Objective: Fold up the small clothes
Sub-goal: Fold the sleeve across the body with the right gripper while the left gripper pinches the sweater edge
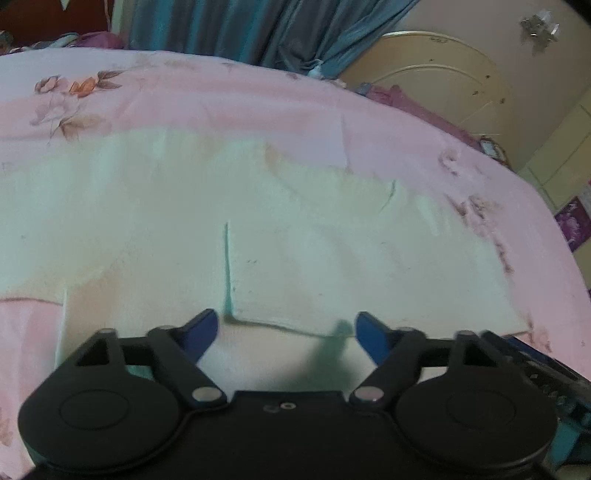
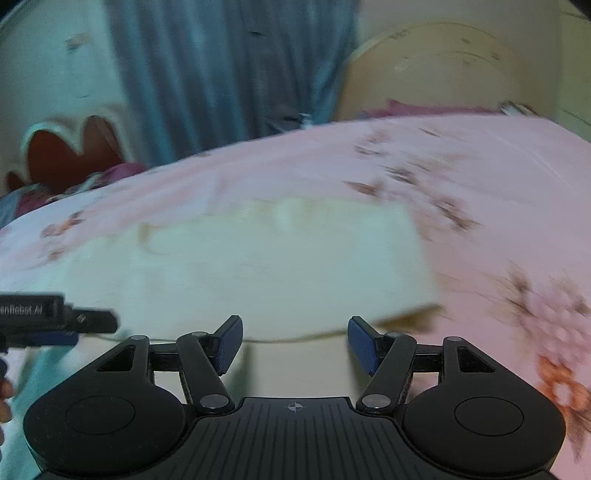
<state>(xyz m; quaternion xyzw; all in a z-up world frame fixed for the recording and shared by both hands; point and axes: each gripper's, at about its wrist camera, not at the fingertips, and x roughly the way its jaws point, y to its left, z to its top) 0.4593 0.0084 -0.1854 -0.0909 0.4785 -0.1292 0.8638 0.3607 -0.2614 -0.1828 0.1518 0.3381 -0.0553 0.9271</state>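
Observation:
A pale cream-white garment (image 1: 258, 229) lies spread flat on the pink floral bedsheet (image 1: 221, 99); a folded layer with a greenish edge lies on it just in front of my left gripper (image 1: 286, 328). The left gripper is open and empty, low over the garment's near part. In the right wrist view the same garment (image 2: 277, 266) fills the middle, its right edge near the sheet's flowers. My right gripper (image 2: 295, 339) is open and empty above the garment's near edge. The left gripper's body (image 2: 55, 321) shows at the left edge. Both views are blurred.
Teal curtains (image 1: 258, 26) hang behind the bed. A cream headboard (image 1: 443, 85) stands at the back right, with purple cloth (image 1: 406, 99) along the bed's far edge. The pink sheet (image 2: 498, 221) extends to the right of the garment.

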